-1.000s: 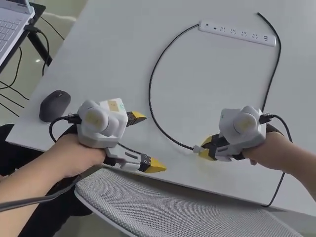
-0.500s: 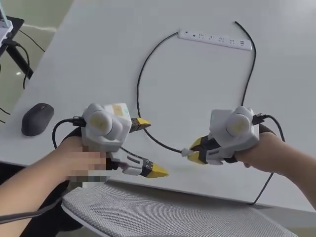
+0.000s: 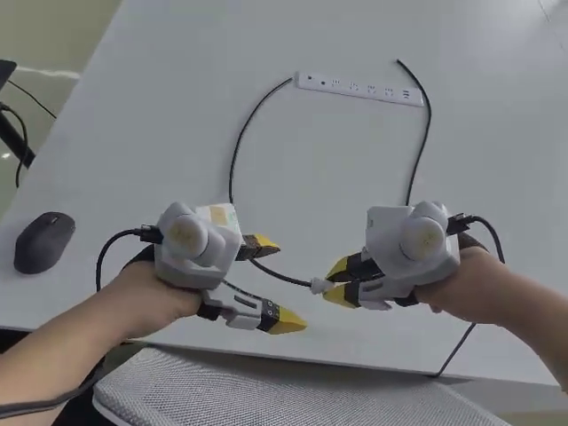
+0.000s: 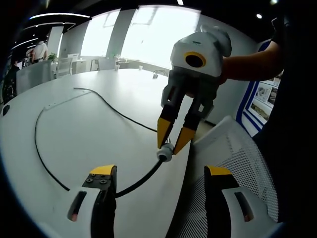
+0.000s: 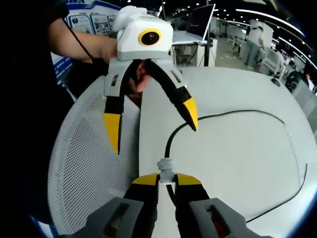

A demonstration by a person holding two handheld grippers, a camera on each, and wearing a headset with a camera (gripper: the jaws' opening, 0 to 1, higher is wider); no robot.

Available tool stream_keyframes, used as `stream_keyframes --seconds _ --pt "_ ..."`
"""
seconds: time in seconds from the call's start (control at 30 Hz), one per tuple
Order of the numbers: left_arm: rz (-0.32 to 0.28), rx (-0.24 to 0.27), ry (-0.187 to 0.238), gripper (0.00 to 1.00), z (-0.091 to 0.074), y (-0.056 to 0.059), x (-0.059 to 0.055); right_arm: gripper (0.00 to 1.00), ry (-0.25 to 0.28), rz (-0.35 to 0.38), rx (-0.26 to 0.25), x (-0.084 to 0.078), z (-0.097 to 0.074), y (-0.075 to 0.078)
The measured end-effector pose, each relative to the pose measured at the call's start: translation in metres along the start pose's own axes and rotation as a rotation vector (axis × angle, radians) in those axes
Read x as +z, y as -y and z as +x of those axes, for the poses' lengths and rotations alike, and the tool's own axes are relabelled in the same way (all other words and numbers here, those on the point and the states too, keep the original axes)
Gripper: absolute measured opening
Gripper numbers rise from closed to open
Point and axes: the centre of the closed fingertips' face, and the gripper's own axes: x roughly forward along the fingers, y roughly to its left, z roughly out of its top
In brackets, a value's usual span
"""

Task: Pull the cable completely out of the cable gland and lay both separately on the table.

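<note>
Two claws (image 3: 280, 286) (image 3: 330, 282), one cable (image 3: 232, 160), one cable gland (image 3: 317, 286), one power strip (image 3: 359, 89), one mouse (image 3: 40, 241).

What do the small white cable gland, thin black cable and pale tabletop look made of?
The small white cable gland is probably matte moulded plastic, no metallic shine. The thin black cable seems rubber or PVC jacketed, bending smoothly. The pale tabletop: smooth laminate or painted board, faint sheen.

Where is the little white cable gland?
In the head view, the cable gland sits pinched by the right gripper, near the front edge of the table.
</note>
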Motion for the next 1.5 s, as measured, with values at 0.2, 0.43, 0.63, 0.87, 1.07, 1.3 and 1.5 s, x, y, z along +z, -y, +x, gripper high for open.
stream_keyframes --seconds 0.2,0.43,0.63,0.87,1.07,1.3,1.5 --pt "-0.001 -0.043 0.003 0.65 0.008 0.004 0.003 0.06 0.023 -0.007 -0.013 0.005 -0.005 0.000" --pt "-0.019 -0.086 0.038 0.52 0.012 0.006 0.009 0.06 0.045 -0.031 -0.019 0.011 -0.007 -0.002" --pt "-0.010 -0.099 0.049 0.43 0.012 0.007 0.011 0.06 0.057 -0.041 -0.019 0.015 -0.008 -0.002" --pt "0.005 -0.115 0.051 0.33 0.013 0.010 0.012 0.06 0.064 -0.052 -0.015 0.016 -0.008 -0.002" --pt "0.012 -0.130 0.048 0.27 0.015 0.013 0.012 0.06 0.056 -0.077 -0.014 0.015 -0.008 -0.004" --pt "0.017 -0.134 0.058 0.21 0.014 0.012 0.014 0.06 0.059 -0.098 -0.016 0.016 -0.007 -0.004" --pt "0.027 -0.137 0.066 0.16 0.014 0.013 0.015 0.06 0.054 -0.115 -0.014 0.015 -0.007 -0.005"
